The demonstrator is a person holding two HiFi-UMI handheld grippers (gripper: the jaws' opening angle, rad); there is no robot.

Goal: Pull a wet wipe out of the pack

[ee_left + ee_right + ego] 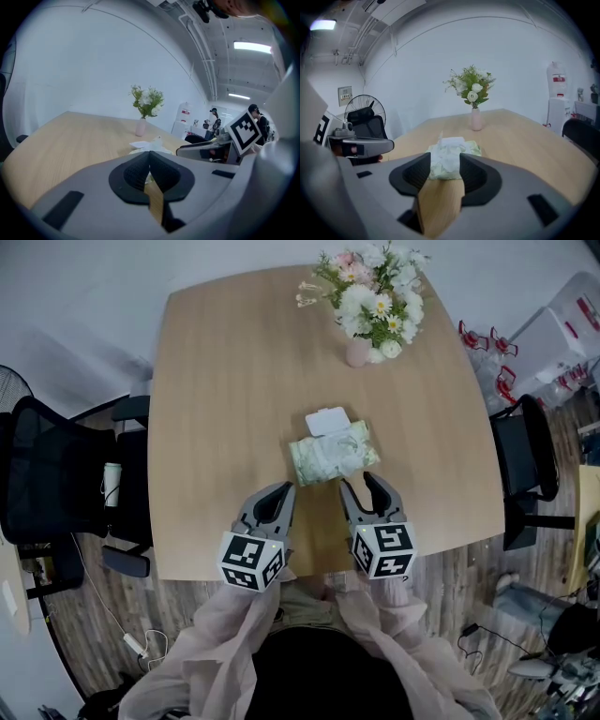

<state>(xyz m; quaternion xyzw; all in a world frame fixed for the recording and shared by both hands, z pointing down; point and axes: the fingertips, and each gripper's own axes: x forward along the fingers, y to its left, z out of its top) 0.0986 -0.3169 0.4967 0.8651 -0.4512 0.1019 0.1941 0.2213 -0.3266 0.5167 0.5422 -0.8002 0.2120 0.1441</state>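
Approach step, we reckon. Wipe pack (333,454) sits mid-table (216,381), lid (326,420) flipped open, just ahead of both grippers, untouched. Right gripper (359,482) jaws apart, empty, lined up on pack. Left gripper (286,489) jaws together. Next we'd pin pack with left, pinch wipe with right.

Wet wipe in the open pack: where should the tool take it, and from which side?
The white tip poking up from the top of the pack, likely taken from above on the near side; the opened lid lies on the far side.
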